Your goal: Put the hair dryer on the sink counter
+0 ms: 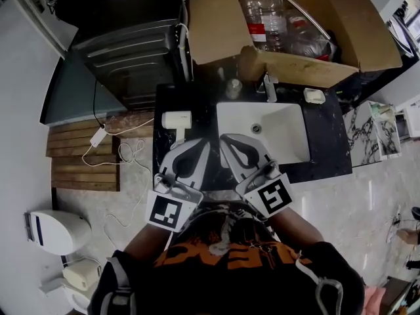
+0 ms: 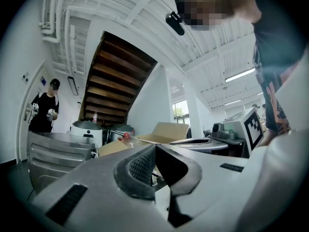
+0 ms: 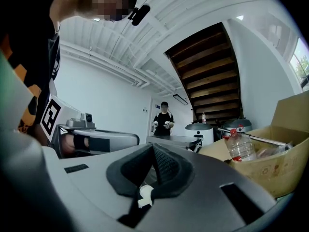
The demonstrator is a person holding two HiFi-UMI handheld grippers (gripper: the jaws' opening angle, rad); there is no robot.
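I hold two grippers close to my chest, side by side above the front edge of the sink counter (image 1: 328,146). My left gripper (image 1: 204,144) is closed, its two dark pads meeting at the tips with nothing between them. My right gripper (image 1: 225,139) is closed the same way and also empty. Each carries one cube with square markers.

One white hair dryer (image 1: 176,123) lies on the dark counter, just left of the single white basin (image 1: 279,133) and just ahead of my left gripper's tips, not touched by either gripper. One faucet (image 1: 270,88) stands behind the basin, and one small white soap dish (image 1: 314,96) sits at the back right.

Behind the counter is one open cardboard box (image 1: 216,25) with at least two clear plastic bottles (image 1: 261,8) in it. On the floor to the left I count one wooden slat mat (image 1: 79,166), one looping white cord (image 1: 125,155) and one white toilet (image 1: 59,231).

In the gripper views, one person in black (image 3: 164,121) stands far off by a counter.
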